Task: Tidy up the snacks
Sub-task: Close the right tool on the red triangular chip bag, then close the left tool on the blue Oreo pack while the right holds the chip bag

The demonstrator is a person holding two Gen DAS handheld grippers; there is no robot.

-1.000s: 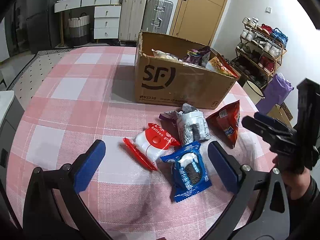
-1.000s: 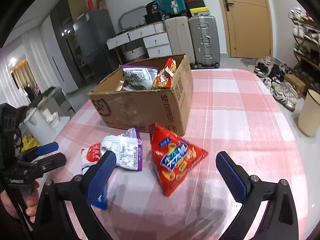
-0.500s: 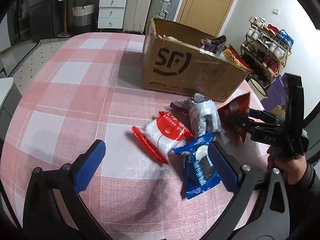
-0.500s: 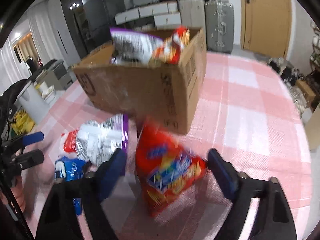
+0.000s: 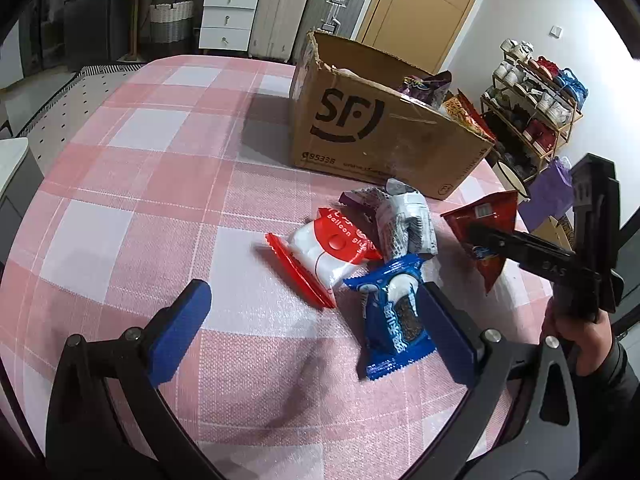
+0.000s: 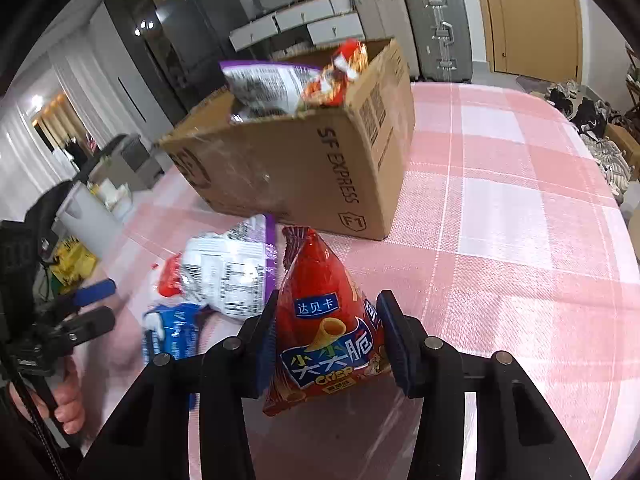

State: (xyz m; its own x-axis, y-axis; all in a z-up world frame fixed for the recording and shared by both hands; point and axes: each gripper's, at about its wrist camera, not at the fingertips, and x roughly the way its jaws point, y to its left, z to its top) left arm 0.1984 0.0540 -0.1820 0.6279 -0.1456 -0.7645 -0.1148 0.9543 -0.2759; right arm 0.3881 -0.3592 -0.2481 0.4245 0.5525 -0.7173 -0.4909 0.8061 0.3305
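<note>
My right gripper (image 6: 326, 338) is shut on a red triangular crisp bag (image 6: 320, 320), which also shows in the left wrist view (image 5: 486, 224). Behind it stands the SF cardboard box (image 6: 304, 168) with snack bags in it, also in the left wrist view (image 5: 380, 128). My left gripper (image 5: 316, 328) is open above the tablecloth. Its right finger is over the edge of a blue cookie pack (image 5: 394, 322). A red-and-white balloon gum pack (image 5: 328, 252) and a white-and-purple bag (image 5: 406, 224) lie just beyond.
The round table has a pink checked cloth (image 5: 152, 184). Suitcases (image 5: 308, 8) and white drawers (image 5: 228, 16) stand by the far wall, next to a door. A shoe rack (image 5: 532, 100) is to the right of the table.
My right gripper has moved in and shut on the red crisp bag. My left gripper has shifted a little left, so the snacks sit further right in its view.
</note>
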